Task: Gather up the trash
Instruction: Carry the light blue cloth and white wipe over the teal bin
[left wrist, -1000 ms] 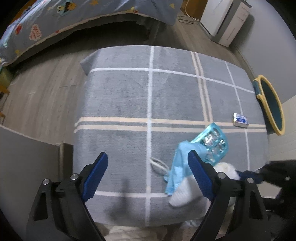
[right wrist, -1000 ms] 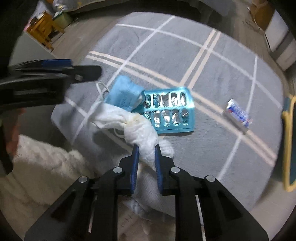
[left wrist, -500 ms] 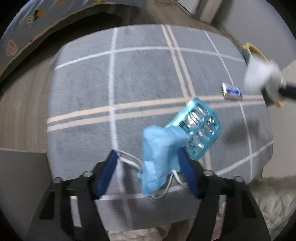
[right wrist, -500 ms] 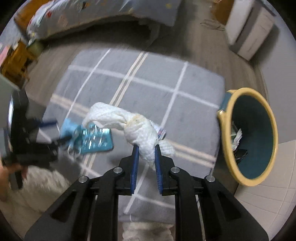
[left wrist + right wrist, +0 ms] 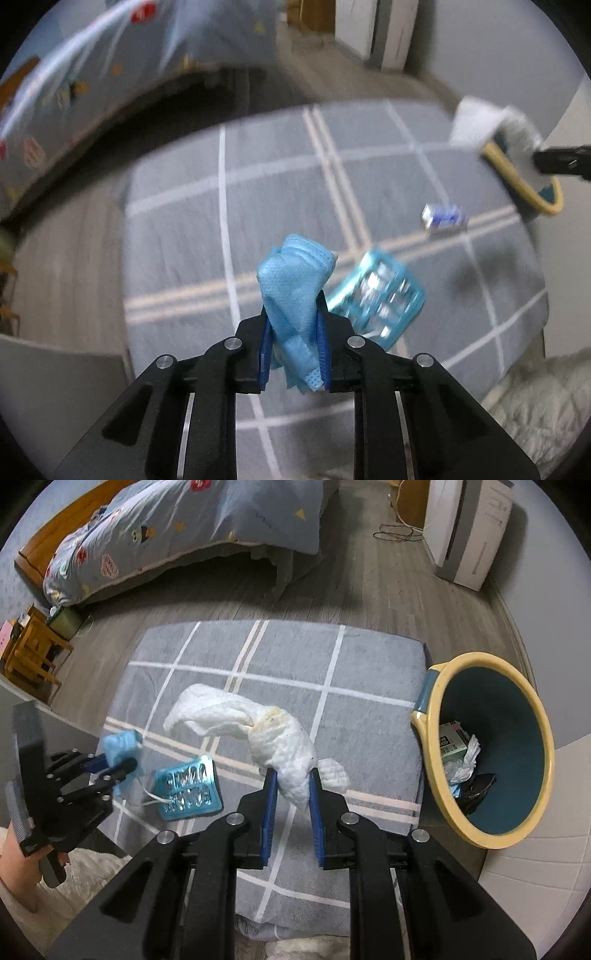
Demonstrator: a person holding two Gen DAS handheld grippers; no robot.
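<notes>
Left hand-held gripper [image 5: 293,328]: clenched on a crumpled blue face mask [image 5: 295,291], which bulges up above the blue pads and hangs a little below them. In the right wrist view the mask [image 5: 120,747] is lifted off the rug, one white ear loop trailing down beside the blister pack.

Right hand-held gripper [image 5: 291,794]: grasping a wadded white tissue [image 5: 258,731]. The wad is pinched at its lower end; the rest twists up and to the left above the rug. A smaller white lump sticks out just right of the right pad.

Grey rug [image 5: 362,672] with white and cream grid lines lies on the wood floor. On it: a teal blister pack [image 5: 188,794], flat, near the left gripper; a small blue-and-silver wrapper [image 5: 443,218], well apart from the pack, toward the bin.

Trash bin [image 5: 491,664], yellow rim, teal inside, stands just beside the rug's right edge. It holds a green-and-white box, crumpled white paper and something dark. The tissue is near the bin, not over its opening in the right wrist view.

Left wrist view is motion-blurred.
</notes>
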